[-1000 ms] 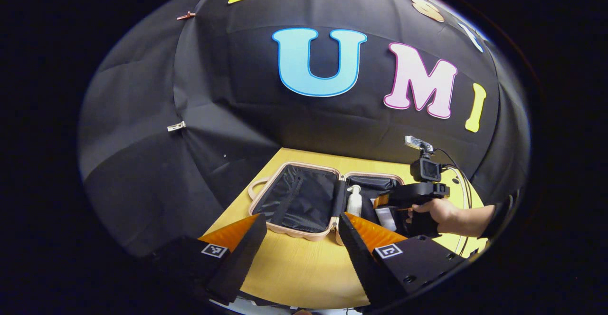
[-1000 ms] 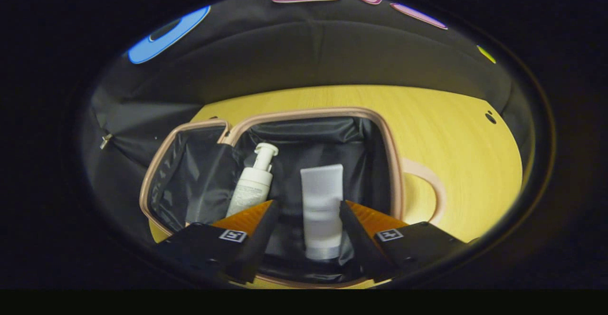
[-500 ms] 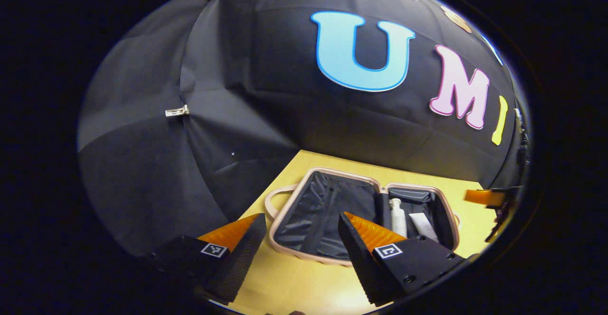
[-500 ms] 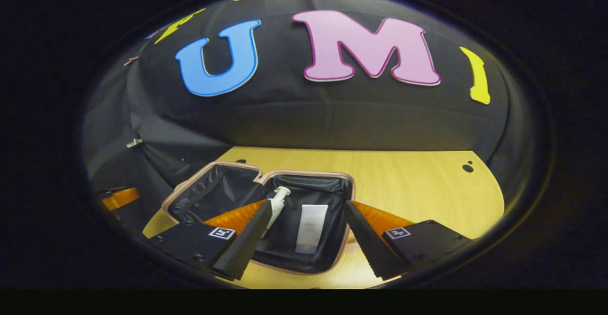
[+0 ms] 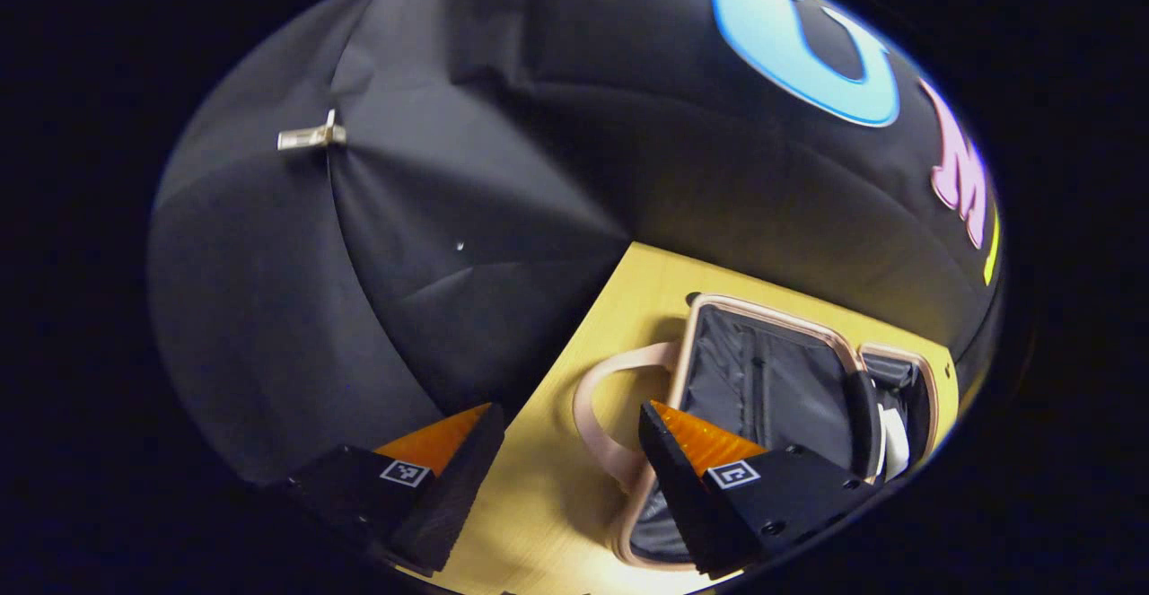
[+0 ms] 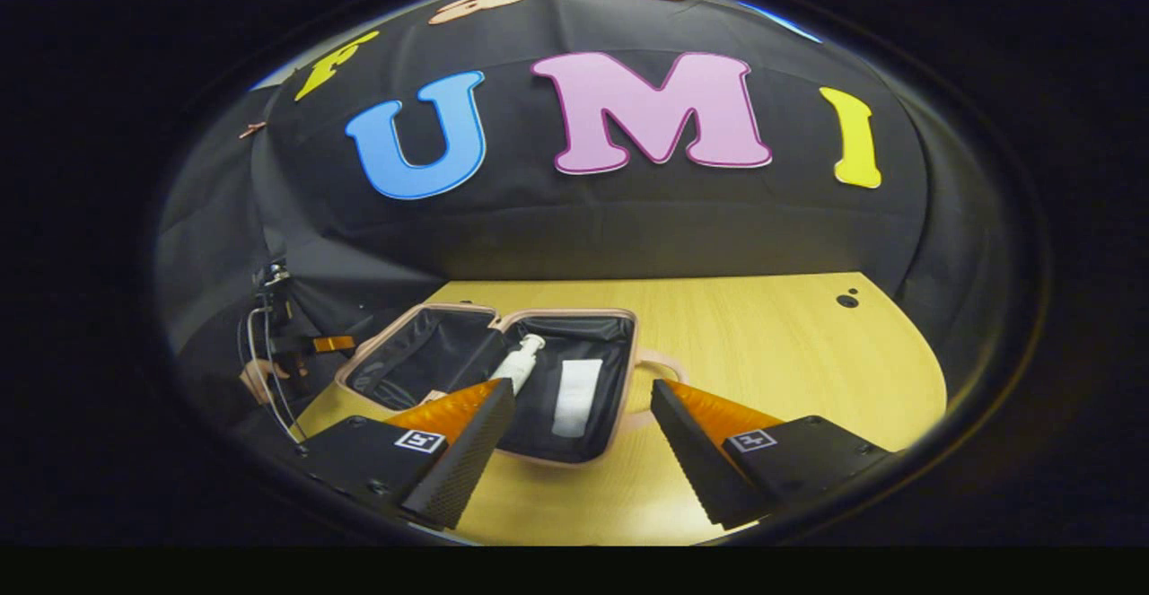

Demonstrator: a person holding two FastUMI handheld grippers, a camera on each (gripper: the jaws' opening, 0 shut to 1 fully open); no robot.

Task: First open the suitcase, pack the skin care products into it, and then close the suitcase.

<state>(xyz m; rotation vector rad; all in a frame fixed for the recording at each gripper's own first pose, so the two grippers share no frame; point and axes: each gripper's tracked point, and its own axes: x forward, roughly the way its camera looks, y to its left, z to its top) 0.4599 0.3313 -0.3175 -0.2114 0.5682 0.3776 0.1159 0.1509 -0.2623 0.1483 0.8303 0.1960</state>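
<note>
In the left gripper view, the left gripper point(image 5: 565, 460) is held with its fingers spread wide and nothing between them. The right gripper point(image 6: 583, 442), in the right gripper view, is likewise spread and empty. That view also shows a hand point(image 6: 260, 378) far off.
</note>
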